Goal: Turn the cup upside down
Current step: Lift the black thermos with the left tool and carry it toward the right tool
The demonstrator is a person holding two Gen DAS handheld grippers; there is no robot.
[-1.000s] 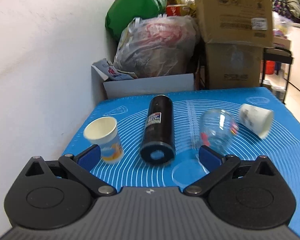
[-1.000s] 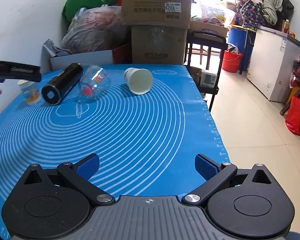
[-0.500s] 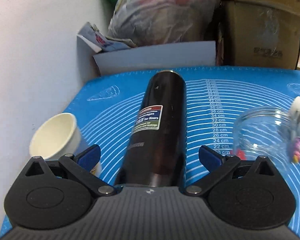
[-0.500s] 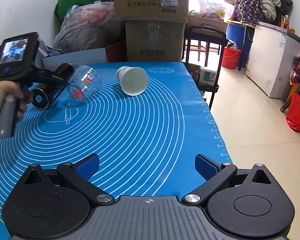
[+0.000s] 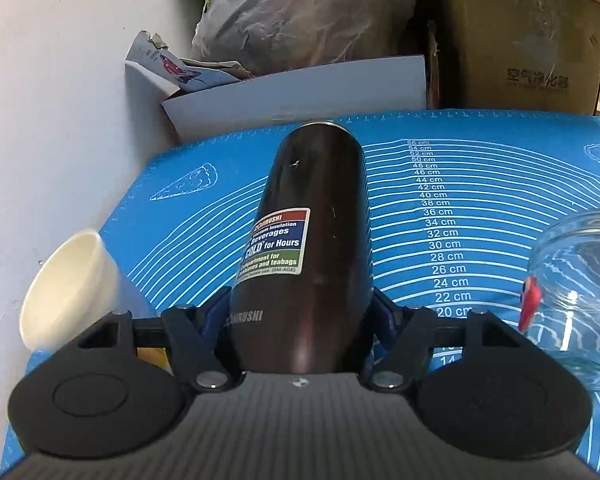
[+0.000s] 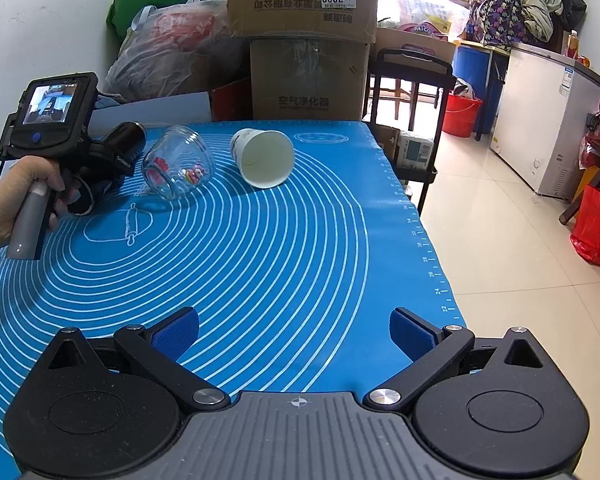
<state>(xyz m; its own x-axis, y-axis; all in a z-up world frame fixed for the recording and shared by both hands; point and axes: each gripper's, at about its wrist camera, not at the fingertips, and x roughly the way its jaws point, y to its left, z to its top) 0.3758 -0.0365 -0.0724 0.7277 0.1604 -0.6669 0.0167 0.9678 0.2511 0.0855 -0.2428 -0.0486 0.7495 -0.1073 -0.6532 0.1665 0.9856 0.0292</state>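
On the blue mat (image 5: 480, 184), left tongs (image 5: 300, 316) clamp the black flask (image 5: 312, 248) lying pointing away; right tongs (image 6: 294, 334) gape.

Table covered by blue mat (image 6: 284, 264) printed with white concentric rings, centimetre scale, rolling-pin outline. On mat: dark flask (image 5: 300, 248) on side, label up, base toward far edge; glass jar (image 6: 178, 168) on side just right of flask, apart from it; white paper cup (image 6: 264, 156) on side right of jar, mouth toward near edge; second paper cup (image 5: 68, 288) at left edge beside wall.
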